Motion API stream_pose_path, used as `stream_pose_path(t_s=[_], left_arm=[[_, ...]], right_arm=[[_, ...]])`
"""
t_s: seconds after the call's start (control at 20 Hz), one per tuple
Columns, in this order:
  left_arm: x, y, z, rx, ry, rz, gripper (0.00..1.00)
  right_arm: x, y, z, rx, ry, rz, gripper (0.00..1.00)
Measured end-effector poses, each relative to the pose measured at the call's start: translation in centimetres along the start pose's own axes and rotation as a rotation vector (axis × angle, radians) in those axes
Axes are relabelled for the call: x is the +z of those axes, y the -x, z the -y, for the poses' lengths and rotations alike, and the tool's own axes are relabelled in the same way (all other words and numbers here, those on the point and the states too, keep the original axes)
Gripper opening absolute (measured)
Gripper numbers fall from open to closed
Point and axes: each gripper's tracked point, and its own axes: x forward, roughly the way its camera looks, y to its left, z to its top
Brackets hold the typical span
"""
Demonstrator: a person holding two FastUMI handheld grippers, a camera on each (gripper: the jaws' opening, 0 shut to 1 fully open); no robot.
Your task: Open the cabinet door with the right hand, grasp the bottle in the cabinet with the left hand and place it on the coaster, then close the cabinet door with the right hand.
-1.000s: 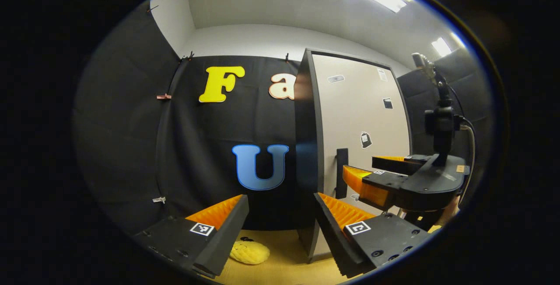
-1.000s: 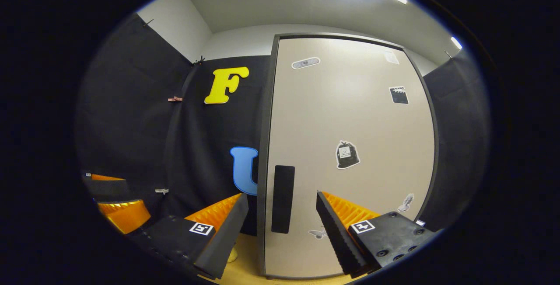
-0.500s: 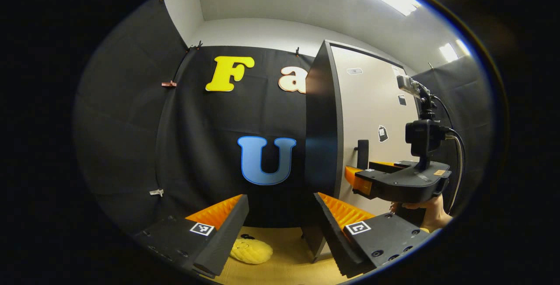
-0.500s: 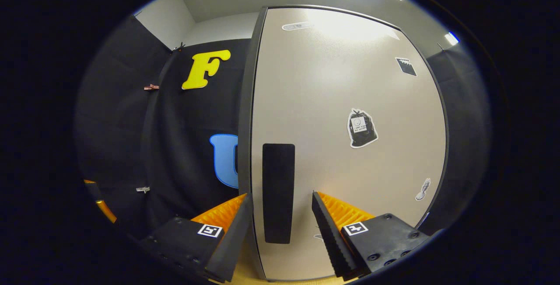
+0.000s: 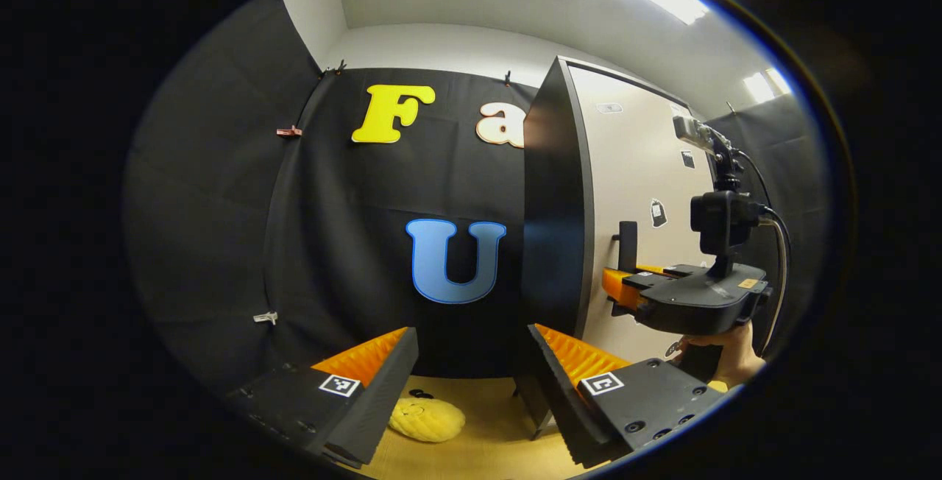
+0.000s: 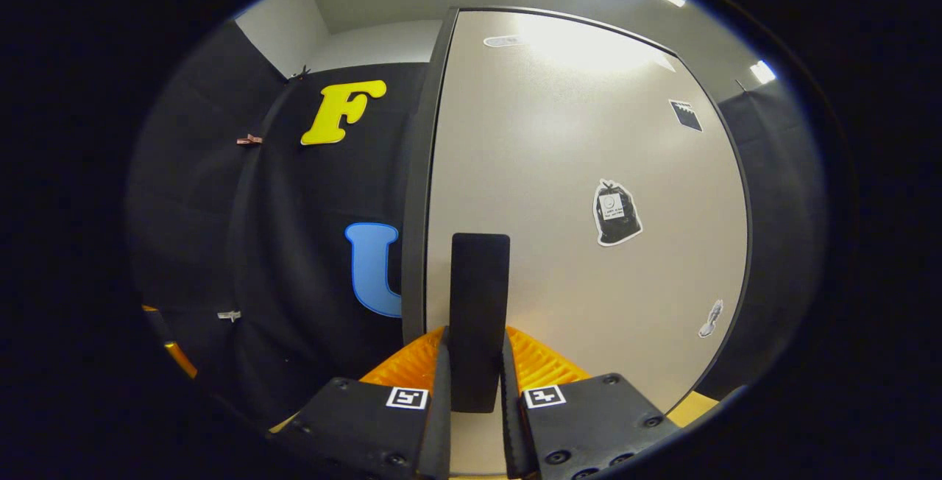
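Note:
The tall cabinet (image 5: 548, 207) stands on the right with its beige door (image 6: 589, 134) closed, so its inside is hidden. My right gripper (image 6: 475, 339) is shut on the door's black vertical handle (image 6: 478, 281), one finger on each side of the bar. From the left gripper view, that right gripper (image 5: 624, 290) sits at the handle (image 5: 627, 237) with a hand (image 5: 725, 362) holding it. My left gripper (image 5: 471, 380) hangs open and empty left of the cabinet. Below it a yellow knitted coaster (image 5: 427, 420) lies on the table.
The wooden table (image 5: 493, 436) runs up to the cabinet's foot. Black cloth walls close off the back and left. A few small stickers (image 6: 617, 212) dot the door. A small dark object (image 5: 421, 394) lies just behind the coaster. A sliver of the left gripper (image 6: 173, 347) shows far left.
The right gripper moved in onto the door handle and its fingers went from wide apart to shut on the bar. The left gripper stayed open, its view drifting slightly.

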Motion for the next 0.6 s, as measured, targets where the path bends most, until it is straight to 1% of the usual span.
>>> stream_pose_path(t_s=[0.05,0.1,0.15,0.2,0.25,0.6], left_arm=[[0.1,0.1,-0.1,-0.001,-0.001,0.002,0.93],[0.2,0.2,-0.1,0.0,-0.001,0.002,0.93],[0.3,0.4,-0.2,0.0,-0.001,0.003,0.93],[0.3,0.6,-0.3,0.002,-0.002,0.004,0.93],[0.5,0.7,-0.4,0.005,-0.005,0.005,0.93],[2.4,1.7,0.2,0.015,-0.05,0.05,0.93]], right_arm=[[0.0,-0.1,-0.1,0.001,-0.005,-0.004,0.32],[-0.1,0.1,-0.2,0.003,0.002,-0.013,0.25],[-0.1,0.1,-0.1,0.005,0.012,-0.018,0.19],[-0.1,0.1,-0.1,0.011,0.019,-0.022,0.19],[-0.1,0.3,-0.1,0.017,0.017,-0.029,0.25],[0.6,3.1,-0.5,0.082,-0.002,-0.062,0.25]])
